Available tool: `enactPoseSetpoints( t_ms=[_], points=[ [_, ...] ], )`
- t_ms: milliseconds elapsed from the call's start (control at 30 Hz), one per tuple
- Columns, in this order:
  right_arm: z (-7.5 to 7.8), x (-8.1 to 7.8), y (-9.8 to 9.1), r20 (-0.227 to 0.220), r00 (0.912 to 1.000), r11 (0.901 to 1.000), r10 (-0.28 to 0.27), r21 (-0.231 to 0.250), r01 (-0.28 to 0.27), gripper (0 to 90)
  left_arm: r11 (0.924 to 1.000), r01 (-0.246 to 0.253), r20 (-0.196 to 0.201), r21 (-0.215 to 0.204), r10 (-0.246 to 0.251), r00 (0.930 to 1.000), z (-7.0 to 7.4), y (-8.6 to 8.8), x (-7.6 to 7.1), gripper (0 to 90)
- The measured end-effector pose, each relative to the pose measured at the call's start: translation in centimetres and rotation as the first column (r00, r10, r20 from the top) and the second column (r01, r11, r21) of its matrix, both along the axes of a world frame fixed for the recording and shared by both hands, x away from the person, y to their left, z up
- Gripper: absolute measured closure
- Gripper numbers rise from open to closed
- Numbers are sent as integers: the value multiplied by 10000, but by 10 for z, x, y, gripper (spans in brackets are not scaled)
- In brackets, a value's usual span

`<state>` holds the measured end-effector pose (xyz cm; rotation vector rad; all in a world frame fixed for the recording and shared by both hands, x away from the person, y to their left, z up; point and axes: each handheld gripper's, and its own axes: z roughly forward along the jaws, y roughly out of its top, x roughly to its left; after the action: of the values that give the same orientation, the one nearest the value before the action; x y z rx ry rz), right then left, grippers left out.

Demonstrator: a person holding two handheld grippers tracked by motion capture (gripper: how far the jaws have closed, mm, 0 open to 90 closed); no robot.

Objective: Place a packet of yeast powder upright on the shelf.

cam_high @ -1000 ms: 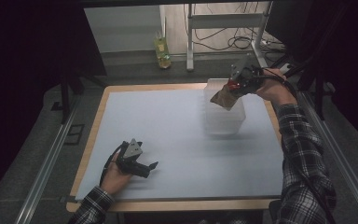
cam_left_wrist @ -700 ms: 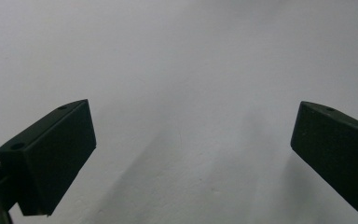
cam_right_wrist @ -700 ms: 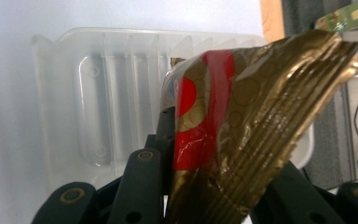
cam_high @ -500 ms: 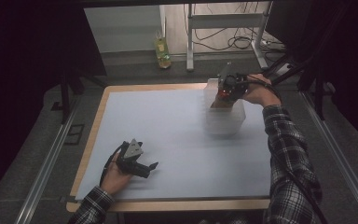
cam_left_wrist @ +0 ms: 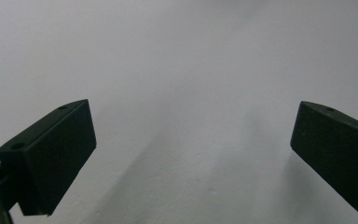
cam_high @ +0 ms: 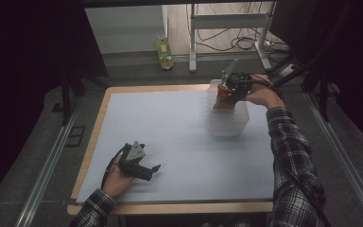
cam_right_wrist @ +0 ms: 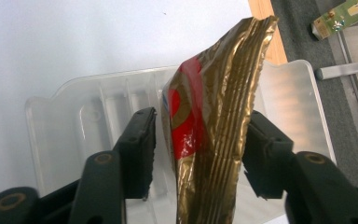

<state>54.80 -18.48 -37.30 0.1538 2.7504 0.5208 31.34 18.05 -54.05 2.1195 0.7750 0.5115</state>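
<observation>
Right tongs point(cam_right_wrist: 198, 149) releasing a gold packet point(cam_right_wrist: 214, 126) over a clear tub point(cam_right_wrist: 65, 126).
Jaws have just been opening, packet loose between them; widen fully, lift straight up. Left tongs point(cam_left_wrist: 191, 154) rest wide open, empty, on the counter point(cam_high: 170, 137).

The desk point(cam_high: 170, 142) has a pale white-grey sheet on top, and a wooden edge point(cam_high: 170, 207) shows along its near and left sides. Beyond the far edge, a bottle of yellow liquid point(cam_high: 163, 49) stands on the floor. To its right stands a metal frame point(cam_high: 227, 23), with dark cables point(cam_high: 227, 43) lying behind it. A metal rail point(cam_high: 47, 165) runs along the left side of the desk.
</observation>
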Motion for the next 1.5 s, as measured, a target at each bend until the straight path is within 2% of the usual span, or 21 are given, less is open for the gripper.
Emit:
enactPoseSetpoints(
  t_ms=[133, 233, 367, 500, 567, 600, 800, 967, 1200, 1333, 1500],
  points=[
    [4, -2, -2, 86, 10000, 9994, -31, 350, 28, 429, 10000, -24, -6, -11, 24, 10000, 0, 0, 0, 2],
    [10, -5, -3, 96, 9993, 9964, -348, 777, 340, 383, 10000, -26, -3, 6, 26, 10000, 0, 0, 0, 2],
    [12, -6, -4, 33, 9981, 9930, -617, 1012, 610, 348, 10000, -24, -10, 20, 24, 10000, 0, 0, 0, 2],
    [14, -8, -7, 25, 9954, 9857, -961, 1396, 949, 291, 10000, -25, -31, 39, 25, 10000, 0, -1, 0, 2],
    [16, -10, -8, -64, 9935, 9780, -1138, 1750, 1132, 241, 10000, -5, -28, 96, 5, 10000, 0, -1, 0, 2],
    [16, -10, -8, -64, 9935, 9780, -1138, 1750, 1132, 241, 9999, -7, -30, 101, 8, 10000, -1, -1, 0, 2],
    [20, -17, -7, -339, 9890, 9593, -1442, 2403, 1481, 170, 9999, -31, 27, 98, 31, 10000, -1, -1, 0, 0],
    [22, -20, -9, -956, 9768, 9245, -1914, 3166, 2121, 127, 9998, -99, 144, -146, 101, 9998, 1, 1, -1, 0],
    [22, -24, -10, -1276, 9687, 8929, -2131, 3770, 2461, 101, 9998, -110, 155, -158, 113, 9998, 1, 1, 0, 0],
    [21, -28, -8, -1151, 9654, 8905, -2339, 3731, 2602, 89, 9996, -211, 234, -205, 216, 9995, 1, 2, 0, 0],
    [23, -34, -5, -957, 9660, 8835, -2401, 3907, 2583, 79, 9994, -232, 237, -270, 239, 9994, 2, 2, 0, 0]
  ],
)
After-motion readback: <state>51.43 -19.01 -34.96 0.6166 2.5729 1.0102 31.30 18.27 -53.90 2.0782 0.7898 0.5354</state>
